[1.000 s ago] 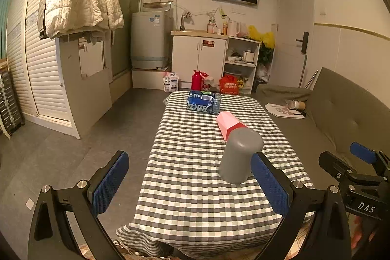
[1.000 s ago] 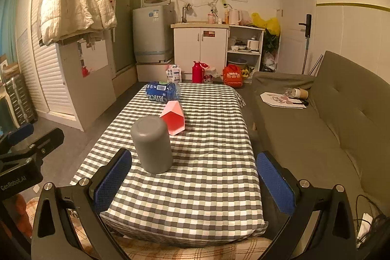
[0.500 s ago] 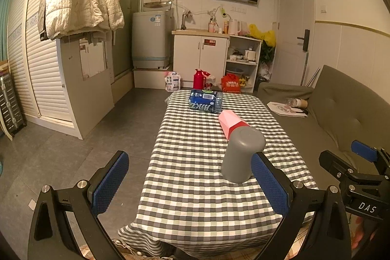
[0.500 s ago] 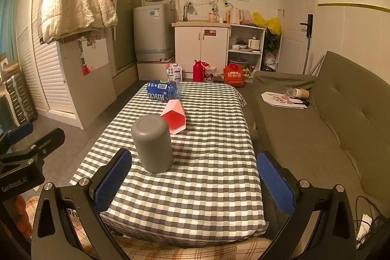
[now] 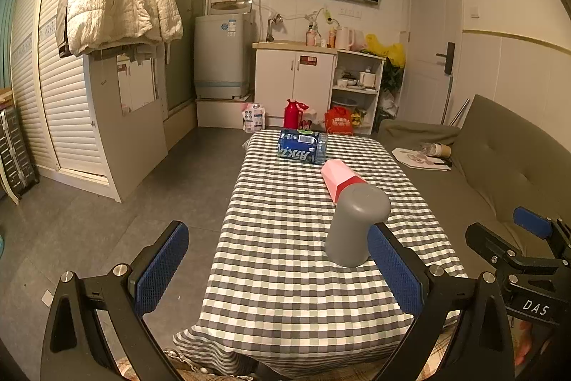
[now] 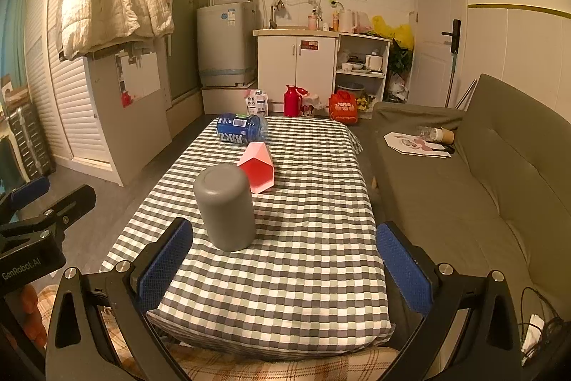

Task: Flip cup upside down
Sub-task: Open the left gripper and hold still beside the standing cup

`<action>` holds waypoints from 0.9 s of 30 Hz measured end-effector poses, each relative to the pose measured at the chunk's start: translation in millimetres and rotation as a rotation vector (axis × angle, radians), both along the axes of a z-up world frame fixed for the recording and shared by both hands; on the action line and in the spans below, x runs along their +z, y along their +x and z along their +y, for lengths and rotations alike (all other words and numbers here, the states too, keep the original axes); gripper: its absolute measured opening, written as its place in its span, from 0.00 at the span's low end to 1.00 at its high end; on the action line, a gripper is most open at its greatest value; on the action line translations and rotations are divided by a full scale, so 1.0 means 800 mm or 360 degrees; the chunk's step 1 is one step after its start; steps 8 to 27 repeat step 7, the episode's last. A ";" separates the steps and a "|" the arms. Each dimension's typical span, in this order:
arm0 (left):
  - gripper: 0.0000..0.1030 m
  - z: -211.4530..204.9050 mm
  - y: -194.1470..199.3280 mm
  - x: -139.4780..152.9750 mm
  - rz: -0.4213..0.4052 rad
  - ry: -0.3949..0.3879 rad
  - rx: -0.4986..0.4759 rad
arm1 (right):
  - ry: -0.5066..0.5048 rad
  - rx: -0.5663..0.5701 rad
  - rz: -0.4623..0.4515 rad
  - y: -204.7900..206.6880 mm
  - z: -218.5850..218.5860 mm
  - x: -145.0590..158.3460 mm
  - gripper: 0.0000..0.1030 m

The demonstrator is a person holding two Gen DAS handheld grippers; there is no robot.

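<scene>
A grey cup [image 5: 355,225] stands upside down, flat base up, on the checkered tablecloth [image 5: 285,274]; it also shows in the right wrist view [image 6: 226,206]. My left gripper [image 5: 278,266] is open and empty, near the table's front edge, its right finger just in front of the cup. My right gripper [image 6: 285,270] is open and empty, held back from the cup, which stands ahead of its left finger. Each gripper shows at the edge of the other's view.
A pink and red carton [image 6: 257,168] lies just behind the cup. A blue bottle [image 6: 241,129] lies at the table's far end. A grey sofa [image 6: 481,188] runs along the right side. Cabinets and a washing machine stand at the back.
Both grippers have shifted only slightly; the cup stands in the same place, upside down, and both stay open.
</scene>
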State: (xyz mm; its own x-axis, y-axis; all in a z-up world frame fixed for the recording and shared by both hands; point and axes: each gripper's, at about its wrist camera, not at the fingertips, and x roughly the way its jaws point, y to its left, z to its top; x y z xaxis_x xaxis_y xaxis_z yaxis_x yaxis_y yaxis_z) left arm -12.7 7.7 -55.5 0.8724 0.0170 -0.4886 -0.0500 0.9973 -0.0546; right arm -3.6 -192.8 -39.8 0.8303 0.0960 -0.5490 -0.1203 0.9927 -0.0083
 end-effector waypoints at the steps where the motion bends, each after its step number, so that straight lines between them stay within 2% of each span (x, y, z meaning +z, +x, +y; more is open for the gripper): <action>1: 1.00 0.000 0.000 0.000 -0.0004 0.0003 0.0005 | -0.0001 0.0000 0.0000 0.000 0.000 0.000 1.00; 27: 1.00 0.002 -0.004 -0.004 -0.0031 0.0018 0.0018 | 0.0002 0.0004 0.0010 0.000 0.000 -0.003 1.00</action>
